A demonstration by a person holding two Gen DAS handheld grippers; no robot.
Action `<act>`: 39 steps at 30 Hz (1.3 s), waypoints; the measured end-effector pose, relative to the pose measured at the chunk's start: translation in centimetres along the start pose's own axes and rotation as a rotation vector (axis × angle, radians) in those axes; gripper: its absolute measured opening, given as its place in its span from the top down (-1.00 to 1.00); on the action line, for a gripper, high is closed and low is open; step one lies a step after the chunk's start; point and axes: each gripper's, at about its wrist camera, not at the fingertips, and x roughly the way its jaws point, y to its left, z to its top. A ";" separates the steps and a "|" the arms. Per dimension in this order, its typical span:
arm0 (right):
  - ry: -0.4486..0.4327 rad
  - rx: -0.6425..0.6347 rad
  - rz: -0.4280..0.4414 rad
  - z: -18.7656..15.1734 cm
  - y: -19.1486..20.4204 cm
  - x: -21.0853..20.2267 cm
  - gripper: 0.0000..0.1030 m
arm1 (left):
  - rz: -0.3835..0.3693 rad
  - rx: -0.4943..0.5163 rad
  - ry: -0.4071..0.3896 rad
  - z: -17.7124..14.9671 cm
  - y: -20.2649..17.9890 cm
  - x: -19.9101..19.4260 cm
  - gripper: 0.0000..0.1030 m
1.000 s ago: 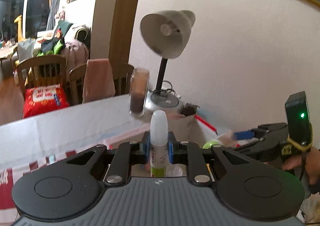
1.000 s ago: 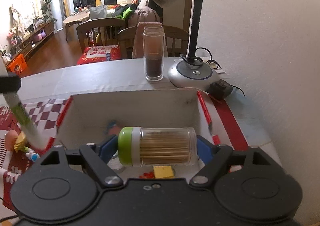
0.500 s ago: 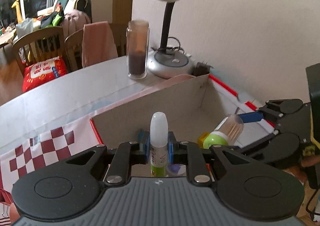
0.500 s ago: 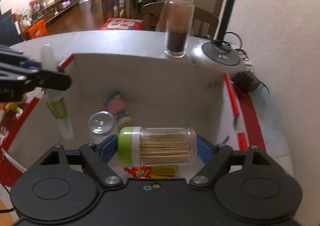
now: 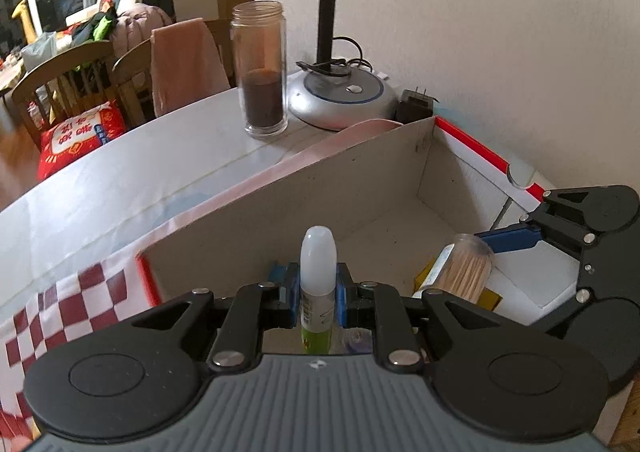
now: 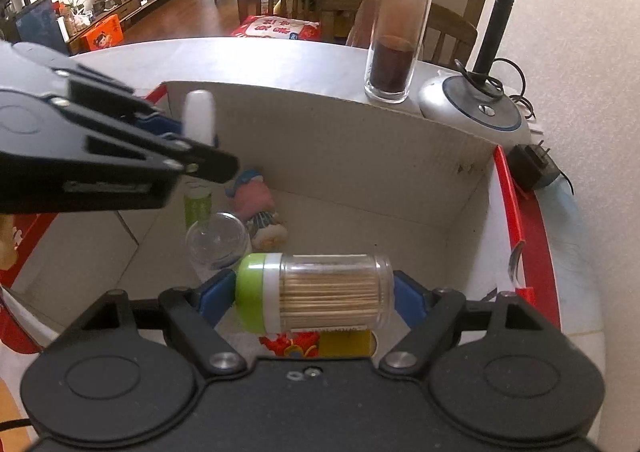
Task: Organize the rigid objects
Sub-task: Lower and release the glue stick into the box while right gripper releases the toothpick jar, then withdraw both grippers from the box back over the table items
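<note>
My left gripper (image 5: 318, 294) is shut on a slim white-capped tube with a green base (image 5: 317, 284), held upright over the left part of an open cardboard box (image 5: 304, 188). The same tube (image 6: 199, 120) and left gripper (image 6: 192, 140) show at the left of the right wrist view. My right gripper (image 6: 314, 298) is shut on a clear toothpick jar with a green lid (image 6: 316, 298), held sideways low inside the box (image 6: 360, 140). That jar (image 5: 466, 272) and the right gripper (image 5: 500, 248) appear at the right of the left wrist view.
Inside the box lie a pink doll figure (image 6: 260, 208), a small clear jar (image 6: 218, 240) and a yellow and red packet (image 6: 320, 344). Behind the box stand a tall glass jar of brown powder (image 5: 262, 68), a lamp base (image 5: 344, 96) and a plug adapter (image 6: 532, 168). Chairs stand beyond the table.
Both grippers have come down and forward over the box, each still holding its object. The left gripper with the tube has come from beside the box to over its left side.
</note>
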 end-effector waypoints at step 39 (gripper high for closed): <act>-0.064 0.043 -0.016 0.2 1.7 -5.1 -0.69 | -0.059 -0.059 -0.010 -1.3 -0.1 -4.1 0.65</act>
